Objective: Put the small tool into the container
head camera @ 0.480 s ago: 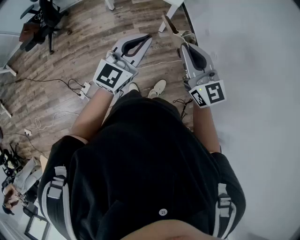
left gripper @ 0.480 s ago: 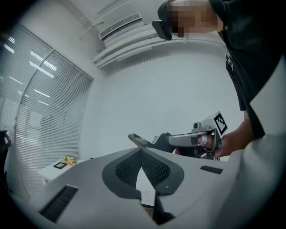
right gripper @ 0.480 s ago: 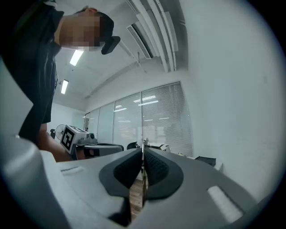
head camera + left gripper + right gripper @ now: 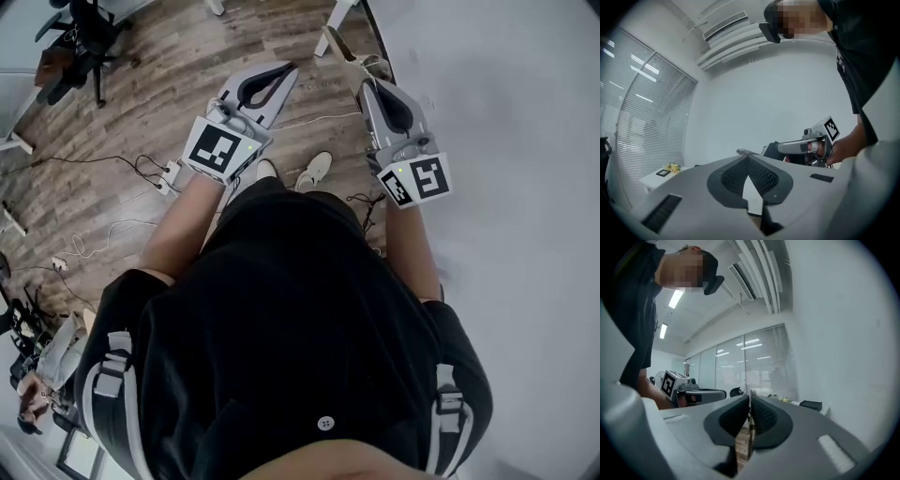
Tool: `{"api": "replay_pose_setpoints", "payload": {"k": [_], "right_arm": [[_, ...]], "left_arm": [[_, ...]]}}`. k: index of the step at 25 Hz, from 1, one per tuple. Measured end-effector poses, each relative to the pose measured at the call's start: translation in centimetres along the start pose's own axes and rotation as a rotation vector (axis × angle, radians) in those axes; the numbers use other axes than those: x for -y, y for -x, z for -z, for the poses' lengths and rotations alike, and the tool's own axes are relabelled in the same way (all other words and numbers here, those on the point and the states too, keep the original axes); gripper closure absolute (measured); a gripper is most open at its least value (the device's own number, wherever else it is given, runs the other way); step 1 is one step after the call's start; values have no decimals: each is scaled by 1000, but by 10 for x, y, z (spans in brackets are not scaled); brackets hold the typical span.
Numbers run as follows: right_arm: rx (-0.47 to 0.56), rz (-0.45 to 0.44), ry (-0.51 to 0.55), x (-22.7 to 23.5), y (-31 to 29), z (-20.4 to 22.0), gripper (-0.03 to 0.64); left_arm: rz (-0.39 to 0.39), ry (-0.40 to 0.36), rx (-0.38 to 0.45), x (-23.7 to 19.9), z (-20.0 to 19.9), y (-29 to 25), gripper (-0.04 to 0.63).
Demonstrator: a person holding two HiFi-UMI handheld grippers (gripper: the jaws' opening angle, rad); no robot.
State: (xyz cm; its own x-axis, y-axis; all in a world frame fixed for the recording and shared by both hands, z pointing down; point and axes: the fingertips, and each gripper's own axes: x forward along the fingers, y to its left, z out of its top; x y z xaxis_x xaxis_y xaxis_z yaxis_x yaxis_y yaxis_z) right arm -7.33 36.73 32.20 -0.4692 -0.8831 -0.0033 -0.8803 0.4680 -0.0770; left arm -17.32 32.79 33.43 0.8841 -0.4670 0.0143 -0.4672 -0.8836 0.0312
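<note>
Head view finds us standing beside the white counter [image 4: 506,141], both pairs of tongs held out over the wooden floor [image 4: 122,103] just beyond our shoes [image 4: 314,173]. Our left tongs [image 4: 289,70] are clenched on nothing. Their tips meet, with only the hollow between the pads open behind them, as the left gripper view shows against a plain wall [image 4: 754,103]. Our right tongs [image 4: 368,77] are likewise clenched and empty, the pads pressed to a thin slit in the right gripper view, with window blinds [image 4: 764,366] beyond. Neither the small tool nor the container shows in any view. The stretch of counter visible at right carries neither, and we cannot tell where either thing lies. We judge the task not yet begun; the step in hand is to face the work and find the tool. To do it well, we should turn toward the counter until both tool and container sit in view. We should release one pair of tongs before it comes down, and set its pads across the tool's narrow side rather than along it. Loose cables [image 4: 141,169] on the floor at left call for care with our feet as we turn.
</note>
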Motion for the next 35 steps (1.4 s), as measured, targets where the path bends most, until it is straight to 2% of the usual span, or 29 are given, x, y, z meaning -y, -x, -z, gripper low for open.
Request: {"api": "replay_pose_setpoints", "payload": {"k": [9, 19, 22, 35], "right_arm": [[7, 1, -59, 28, 9, 10, 594], [25, -40, -59, 59, 17, 6, 594], [28, -47, -63, 72, 20, 3, 594], [27, -107, -83, 136, 25, 9, 594]], "left_arm": [[9, -3, -8, 10, 6, -27, 586], [-14, 2, 1, 19, 6, -61, 587], [-19, -23, -5, 21, 0, -73, 587], [-86, -53, -21, 28, 0, -125, 586]]}}
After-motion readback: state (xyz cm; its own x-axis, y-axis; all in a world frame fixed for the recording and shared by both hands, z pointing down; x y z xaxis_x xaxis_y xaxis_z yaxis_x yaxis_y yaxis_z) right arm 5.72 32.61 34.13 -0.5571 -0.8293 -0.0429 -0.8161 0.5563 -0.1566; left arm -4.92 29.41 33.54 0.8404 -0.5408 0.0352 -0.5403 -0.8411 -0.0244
